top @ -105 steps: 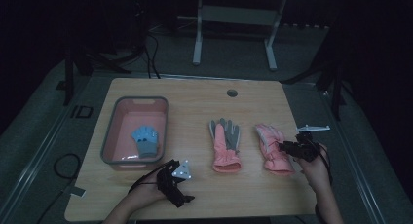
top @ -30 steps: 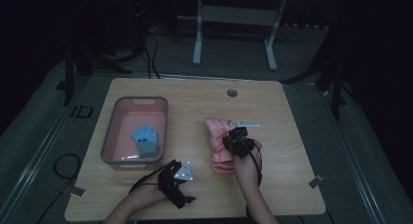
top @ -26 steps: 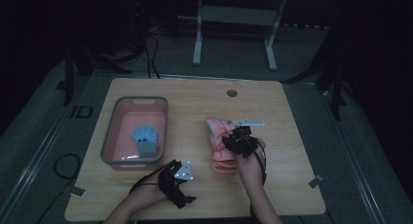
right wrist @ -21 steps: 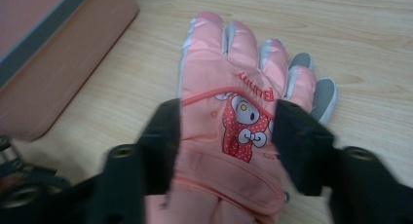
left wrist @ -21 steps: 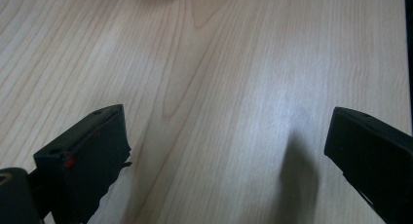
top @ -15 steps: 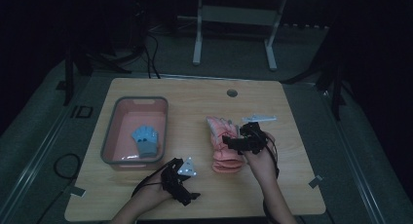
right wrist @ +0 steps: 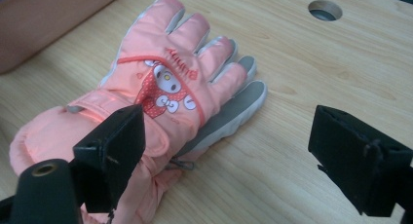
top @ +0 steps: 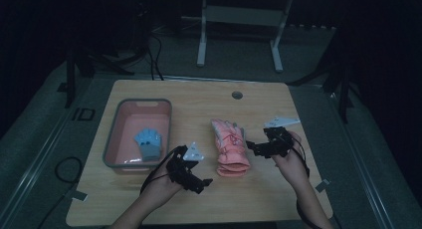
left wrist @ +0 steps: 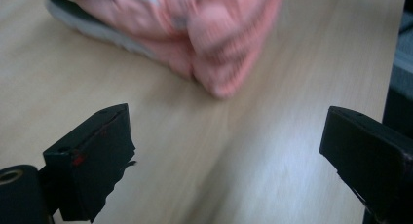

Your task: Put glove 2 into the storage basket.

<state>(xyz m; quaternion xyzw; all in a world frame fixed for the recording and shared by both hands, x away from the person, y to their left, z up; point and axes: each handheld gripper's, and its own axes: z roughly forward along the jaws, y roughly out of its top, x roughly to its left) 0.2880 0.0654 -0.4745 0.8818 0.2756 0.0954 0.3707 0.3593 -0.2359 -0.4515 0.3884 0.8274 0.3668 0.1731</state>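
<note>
Your right tool (top: 251,148) had just been opening, and its jaws stood wide with nothing between them; the pink gloves (top: 230,148) were no longer in its grip. 3.5 seconds earlier the 2 pink gloves lay side by side, apart; by this moment they sat as 1 stack, the one you had carried over resting on top of the other, in the middle of the tabletop (top: 259,102) just right of the pink bin (top: 117,120). Your right tool had drawn back to the right of the stack and was no longer touching it. I judged the stacking step done, so the pair looked ready to be lifted together, probably toward the bin, where a blue glove (top: 148,141) already lay.

Your left tool (top: 204,180) sat just in front and to the left of the stack, pointed at its cuff end, jaws wide and empty.

The right gripper view showed what the high view could not: the top glove (right wrist: 160,87) lay back up, with a cartoon patch and a bow, and the grey palm of the lower glove stuck out beneath its fingers, so the 2 were not squarely aligned. The left gripper view gave a blurred look at the ribbed cuffs (left wrist: 219,53) end-on. The high view alone placed the stack relative to the bin and showed both of your hands.
</note>
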